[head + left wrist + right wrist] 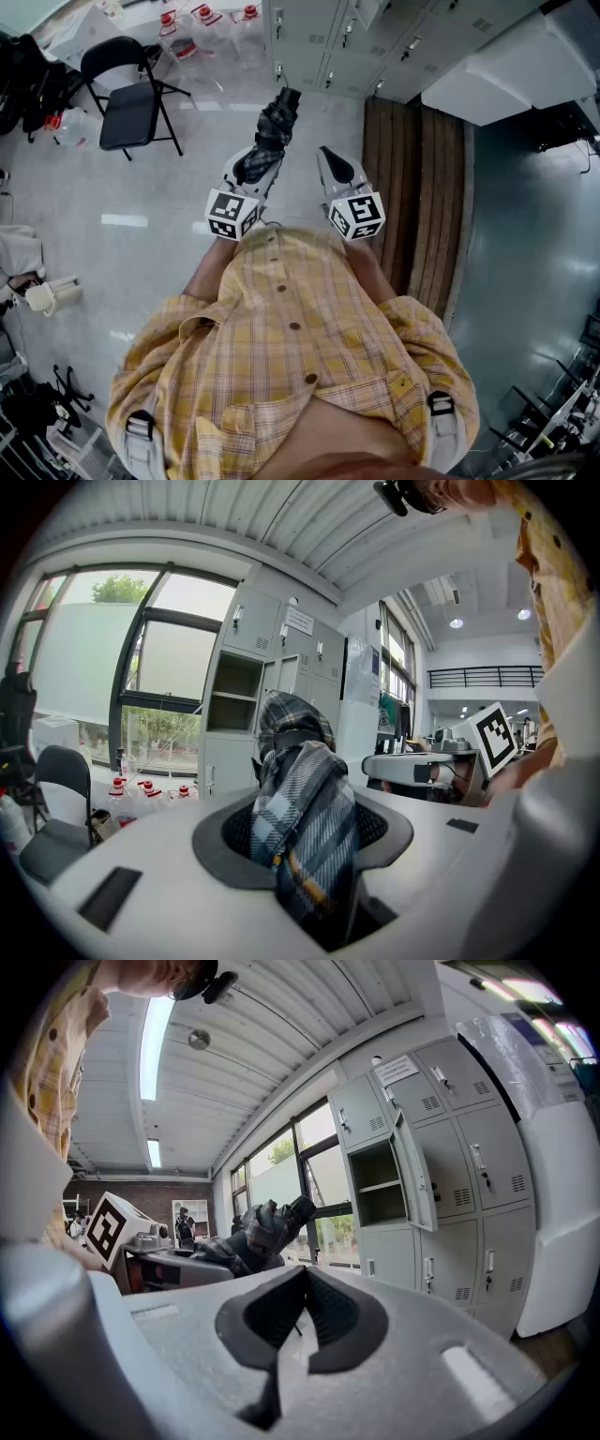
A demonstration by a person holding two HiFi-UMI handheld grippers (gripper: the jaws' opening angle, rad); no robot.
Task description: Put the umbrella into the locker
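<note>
A folded grey plaid umbrella (271,129) sticks forward out of my left gripper (255,164), whose jaws are shut on it; in the left gripper view the umbrella (305,799) fills the gap between the pads. My right gripper (336,171) is beside it to the right, shut and empty, its pads meeting (303,1279). Ahead stands a bank of grey lockers (328,37). One locker (380,1180) is open with its door (412,1171) swung outward, and the same open locker (234,696) shows in the left gripper view. The umbrella (258,1232) is still some way from it.
A black folding chair (131,94) stands on the floor to the left. Several water bottles (206,19) with red caps line the window wall. A wooden platform (412,187) runs along the right, with a large white cabinet (506,75) beyond it.
</note>
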